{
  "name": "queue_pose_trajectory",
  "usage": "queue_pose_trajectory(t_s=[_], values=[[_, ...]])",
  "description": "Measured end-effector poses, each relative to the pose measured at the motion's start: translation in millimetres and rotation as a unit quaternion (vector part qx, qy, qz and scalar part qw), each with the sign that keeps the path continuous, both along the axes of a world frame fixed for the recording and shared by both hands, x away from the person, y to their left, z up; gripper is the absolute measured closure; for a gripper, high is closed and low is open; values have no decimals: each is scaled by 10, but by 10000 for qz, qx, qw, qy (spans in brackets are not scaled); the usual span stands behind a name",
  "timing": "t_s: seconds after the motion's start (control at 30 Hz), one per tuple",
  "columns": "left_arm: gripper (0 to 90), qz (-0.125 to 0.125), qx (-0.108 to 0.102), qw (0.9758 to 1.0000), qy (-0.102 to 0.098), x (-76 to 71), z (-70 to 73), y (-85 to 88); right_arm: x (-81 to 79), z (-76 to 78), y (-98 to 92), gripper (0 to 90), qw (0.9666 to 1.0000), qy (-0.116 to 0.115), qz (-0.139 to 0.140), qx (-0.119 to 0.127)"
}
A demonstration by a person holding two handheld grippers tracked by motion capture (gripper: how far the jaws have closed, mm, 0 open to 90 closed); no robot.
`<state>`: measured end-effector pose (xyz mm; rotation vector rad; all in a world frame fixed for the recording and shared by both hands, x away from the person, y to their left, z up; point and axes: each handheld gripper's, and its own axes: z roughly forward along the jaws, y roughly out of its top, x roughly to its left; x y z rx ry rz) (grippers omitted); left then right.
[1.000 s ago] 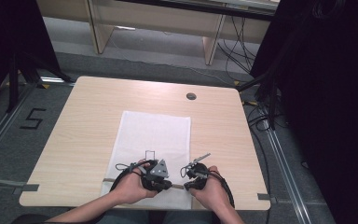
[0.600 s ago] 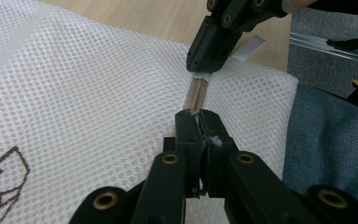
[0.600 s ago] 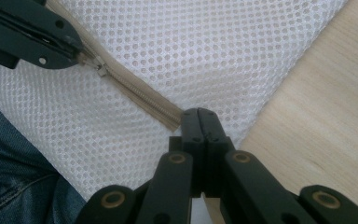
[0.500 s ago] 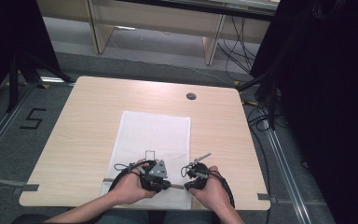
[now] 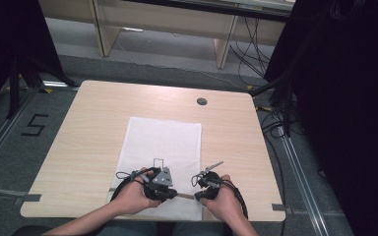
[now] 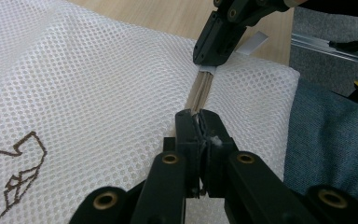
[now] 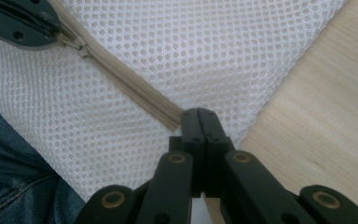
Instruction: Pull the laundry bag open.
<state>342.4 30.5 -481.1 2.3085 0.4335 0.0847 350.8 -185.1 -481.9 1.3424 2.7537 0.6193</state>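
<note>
From the high view I have the mesh bag (image 5: 162, 157) lying flat on the table (image 5: 78, 132), its near edge at the table's front lip. My left gripper (image 5: 163, 189) and right gripper (image 5: 203, 186) both sit on that near edge, close together, with a short run of tan zipper (image 5: 184, 196) showing between them. From up here I cannot tell how either pair of jaws stands.

In the left gripper view, my left gripper (image 6: 198, 122) has its jaws pressed together on the zipper's slider, with a wisp of white lint caught at the tips. The zipper (image 6: 202, 88) runs straight away from those tips across the bag (image 6: 98, 79) to the right gripper (image 6: 209, 59), which is clamped on its far end beside a small white tag (image 6: 254, 43).

In the right gripper view, my right gripper (image 7: 199, 117) is closed, pinching the end of the zipper (image 7: 126, 79) near the bag's corner, where the mesh (image 7: 214, 46) meets bare table (image 7: 317, 107). The teeth look closed along the whole stretch up to the left gripper (image 7: 51, 29) and the slider (image 7: 77, 44).

I judge this as the start of drawing the zipper: both ends are gripped, nothing pulled apart yet. Next I should hold the right gripper as the anchor and draw the left along the zipper's line, low and straight, so the mesh doesn't bunch or snag.
</note>
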Motion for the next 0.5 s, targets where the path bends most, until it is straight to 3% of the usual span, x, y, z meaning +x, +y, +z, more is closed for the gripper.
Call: queue_pose_trajectory(t_s=[0.47, 0.5], values=[[872, 23, -14, 10000, 20, -2, 14, 53, -1, 0, 0, 900, 10000, -5, -2, 1], [872, 18, -9, 10000, 14, -2, 15, 54, -9, 5, 7, 900, 9999, 80, -110, -29]])
